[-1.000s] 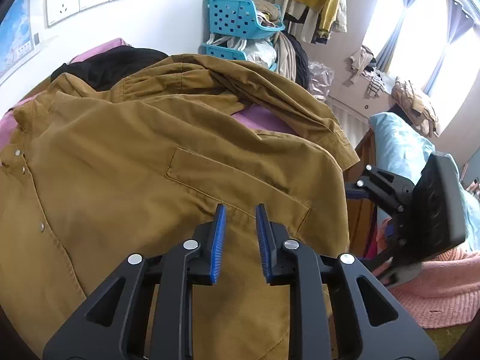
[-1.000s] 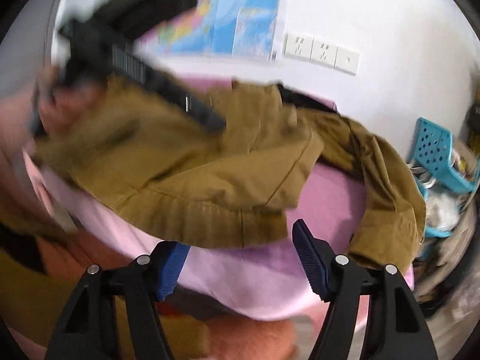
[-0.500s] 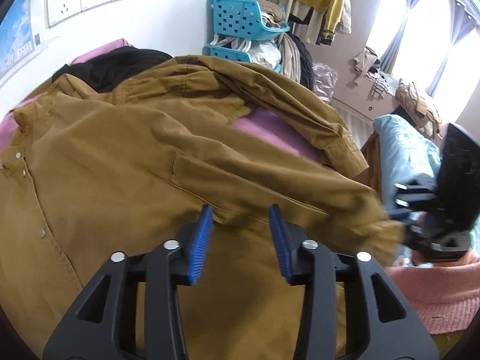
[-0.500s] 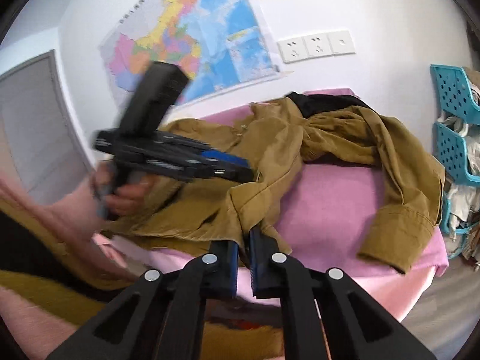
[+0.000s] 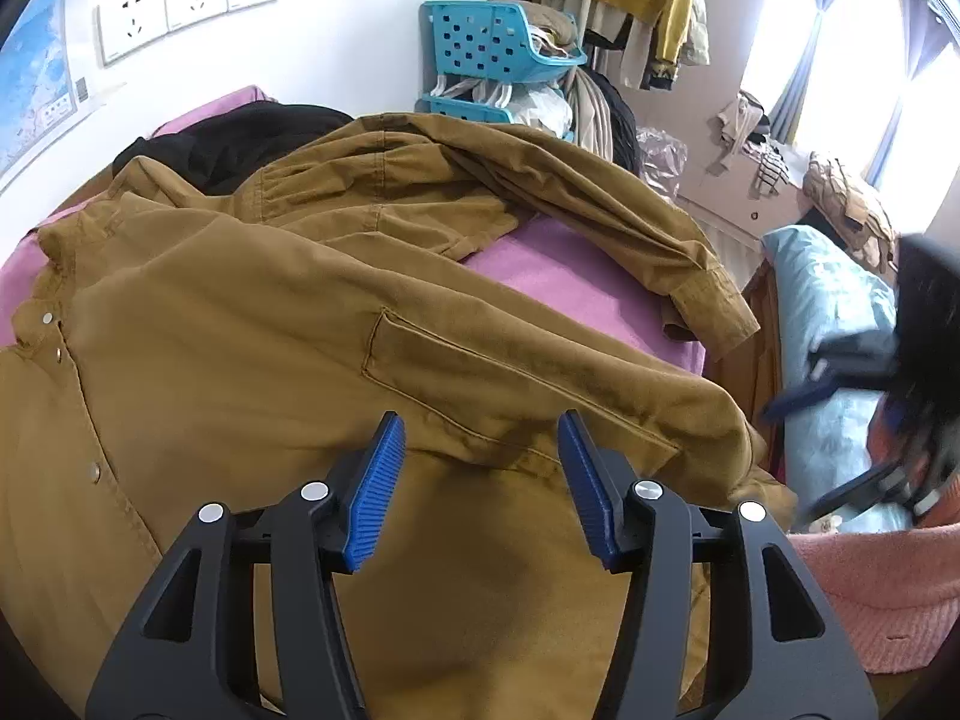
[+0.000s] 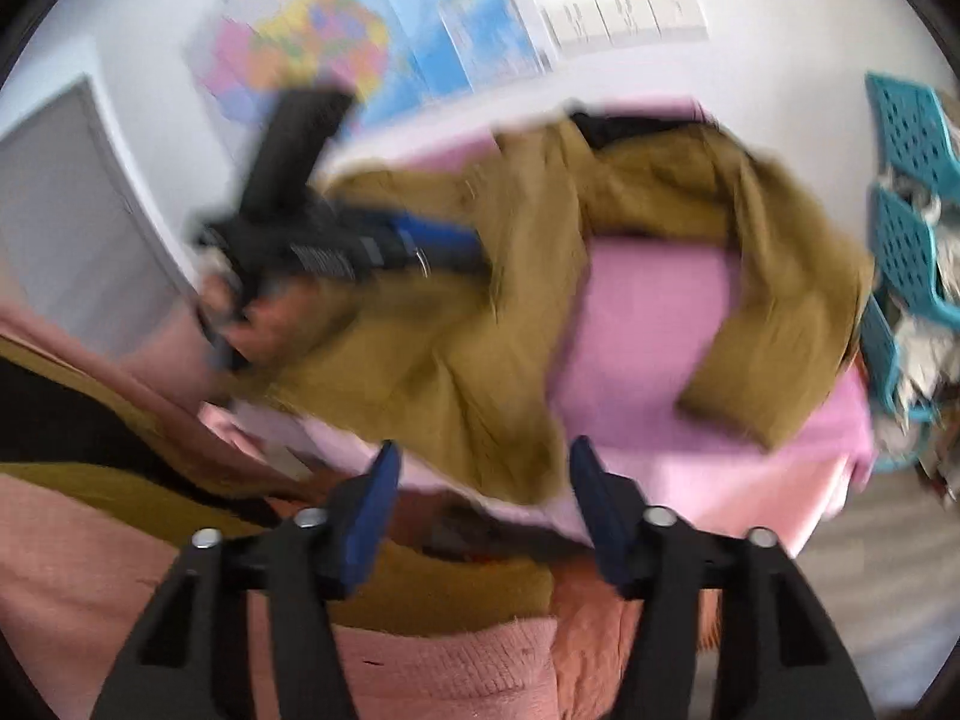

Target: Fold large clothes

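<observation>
Left wrist: black garment (crumpled) behind jacket.

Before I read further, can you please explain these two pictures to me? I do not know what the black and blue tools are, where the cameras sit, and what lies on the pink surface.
There is no robot here. A person holds a hand tool with two fingers in each hand, and each tool carries a wide-angle camera looking forward along its blue pads.

The left view shows the left gripper over a brown jacket, spread on the pink cover. The right view is blurred. It shows the right gripper near the edge of the surface, with the left tool further back.

Both grippers' jaws are opening and hold nothing: the left pads stand apart above the cloth, and the right ones grip nothing. A blue basket stands behind.
</observation>
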The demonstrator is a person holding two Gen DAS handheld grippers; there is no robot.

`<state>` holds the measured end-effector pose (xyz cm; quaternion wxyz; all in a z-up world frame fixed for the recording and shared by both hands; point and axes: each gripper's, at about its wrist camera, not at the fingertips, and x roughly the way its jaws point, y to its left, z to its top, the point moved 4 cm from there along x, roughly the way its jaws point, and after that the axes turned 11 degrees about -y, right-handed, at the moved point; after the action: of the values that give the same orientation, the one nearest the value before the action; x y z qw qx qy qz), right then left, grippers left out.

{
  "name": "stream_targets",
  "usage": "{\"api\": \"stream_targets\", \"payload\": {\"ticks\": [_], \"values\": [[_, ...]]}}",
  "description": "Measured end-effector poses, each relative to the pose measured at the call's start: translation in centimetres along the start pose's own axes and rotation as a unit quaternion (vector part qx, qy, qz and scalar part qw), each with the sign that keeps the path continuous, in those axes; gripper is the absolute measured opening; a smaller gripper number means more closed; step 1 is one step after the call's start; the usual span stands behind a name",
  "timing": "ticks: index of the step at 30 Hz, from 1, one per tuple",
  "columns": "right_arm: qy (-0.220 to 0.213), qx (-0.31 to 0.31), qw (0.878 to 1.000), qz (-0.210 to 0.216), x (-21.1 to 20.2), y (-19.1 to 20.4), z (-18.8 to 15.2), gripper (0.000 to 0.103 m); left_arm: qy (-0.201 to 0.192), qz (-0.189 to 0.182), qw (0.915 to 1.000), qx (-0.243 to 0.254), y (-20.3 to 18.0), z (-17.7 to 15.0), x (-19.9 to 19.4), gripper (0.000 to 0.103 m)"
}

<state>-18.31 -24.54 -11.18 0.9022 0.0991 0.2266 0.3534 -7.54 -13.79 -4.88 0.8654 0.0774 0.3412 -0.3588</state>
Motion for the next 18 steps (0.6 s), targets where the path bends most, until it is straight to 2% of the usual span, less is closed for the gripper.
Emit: {"api": "stream_targets", "payload": {"ticks": [1, 4, 6, 8, 9, 11, 13, 16, 18], "values": [[-0.03, 0.014, 0.999, 0.004, -1.0, -0.6, 1.2, 0.068, -0.002, 0.004, 1.0, 0.001, 0.1, 0.0, 0.0, 0.054], [-0.092, 0.067, 0.993, 0.022, -1.6, -2.4, 3.5, 0.07, 0.0, 0.003, 1.0, -0.003, 0.1, -0.2, 0.1, 0.055], [-0.083, 0.085, 0.993, -0.002, 0.5, -3.3, 4.0, 0.069, 0.002, 0.007, 1.0, -0.001, 0.0, -0.3, 0.2, 0.055], [-0.058, 0.095, 0.994, -0.008, 3.4, -3.5, 3.9, 0.069, 0.002, 0.011, 0.9999, 0.0, -0.1, -0.3, 0.2, 0.055], [-0.038, 0.096, 0.995, -0.013, 5.1, -3.5, 3.6, 0.064, 0.001, 0.012, 0.9999, 0.0, -0.1, -0.4, 0.2, 0.055], [-0.009, 0.103, 0.994, -0.026, 6.7, -3.9, 3.2, 0.048, -0.001, 0.018, 0.9998, -0.002, 0.0, -0.4, 0.0, 0.059], [0.006, 0.116, 0.993, -0.027, 7.7, -4.4, 2.8, 0.011, -0.002, 0.03, 0.9995, -0.001, 0.3, -0.6, -0.2, 0.06], [0.013, 0.117, 0.992, -0.038, 7.4, -4.7, 2.1, 0.006, -0.005, 0.045, 0.9989, -0.008, 1.2, -1.0, -1.0, 0.062], [0.033, 0.11, 0.992, -0.058, 7.7, -4.8, 1.3, 0.006, -0.01, 0.05, 0.9985, -0.02, 2.3, -1.4, -1.8, 0.065]]}}
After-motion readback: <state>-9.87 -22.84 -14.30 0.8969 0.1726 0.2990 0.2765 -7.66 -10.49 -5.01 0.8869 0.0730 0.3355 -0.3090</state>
